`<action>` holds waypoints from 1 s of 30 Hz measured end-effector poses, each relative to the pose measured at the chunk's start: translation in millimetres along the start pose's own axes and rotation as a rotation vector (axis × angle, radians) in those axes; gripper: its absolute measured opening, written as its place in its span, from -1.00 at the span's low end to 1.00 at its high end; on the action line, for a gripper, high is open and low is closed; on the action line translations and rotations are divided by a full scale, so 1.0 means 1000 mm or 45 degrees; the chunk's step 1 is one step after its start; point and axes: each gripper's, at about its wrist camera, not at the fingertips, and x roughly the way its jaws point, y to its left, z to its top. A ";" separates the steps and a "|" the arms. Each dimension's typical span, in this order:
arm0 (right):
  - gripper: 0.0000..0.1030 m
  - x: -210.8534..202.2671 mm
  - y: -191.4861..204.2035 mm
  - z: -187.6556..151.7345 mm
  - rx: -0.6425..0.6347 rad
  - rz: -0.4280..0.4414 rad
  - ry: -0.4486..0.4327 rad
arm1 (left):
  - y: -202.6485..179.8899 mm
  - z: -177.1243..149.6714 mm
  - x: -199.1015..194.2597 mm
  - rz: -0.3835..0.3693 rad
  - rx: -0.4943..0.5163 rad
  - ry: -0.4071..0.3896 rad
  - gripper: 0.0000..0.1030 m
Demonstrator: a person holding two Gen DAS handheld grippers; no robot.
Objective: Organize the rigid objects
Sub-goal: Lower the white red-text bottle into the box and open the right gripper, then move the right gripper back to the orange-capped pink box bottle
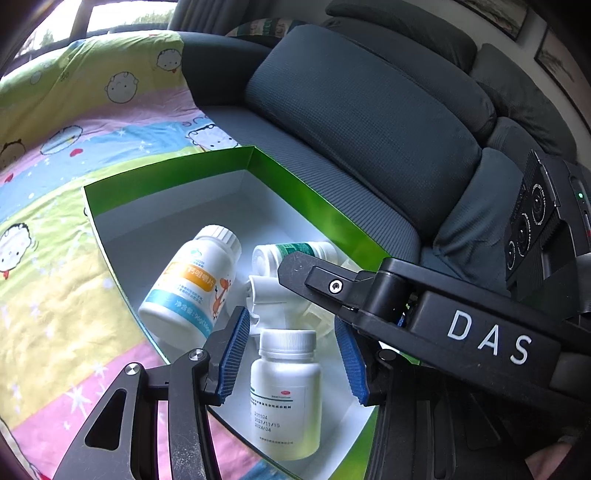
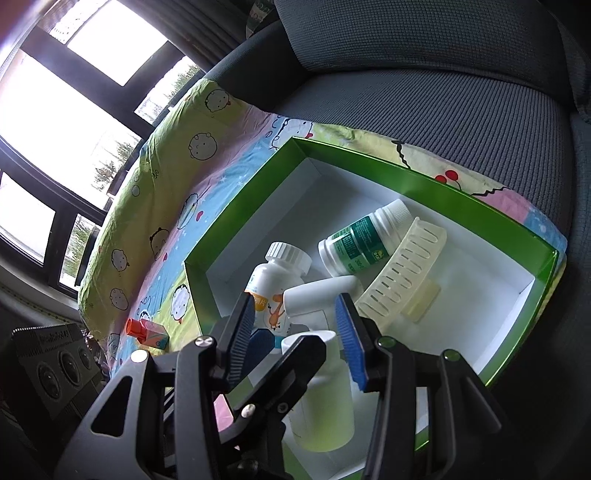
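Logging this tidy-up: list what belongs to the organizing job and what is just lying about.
Job: green box, plain white bottle, orange-label bottle, green-label bottle, cream slotted holder, red-capped item.
Lying about: cartoon blanket, sofa cushion.

A home living room: grey sofa, cartoon-print blanket, framed pictures, large window.

Dark grey sofa, cartoon-print blanket over seat; bright dark-framed windows; framed pictures on wall.
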 end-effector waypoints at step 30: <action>0.51 -0.006 0.043 -0.009 -0.106 -0.115 -0.119 | 0.072 -0.010 -0.110 0.060 -0.153 -0.265 0.50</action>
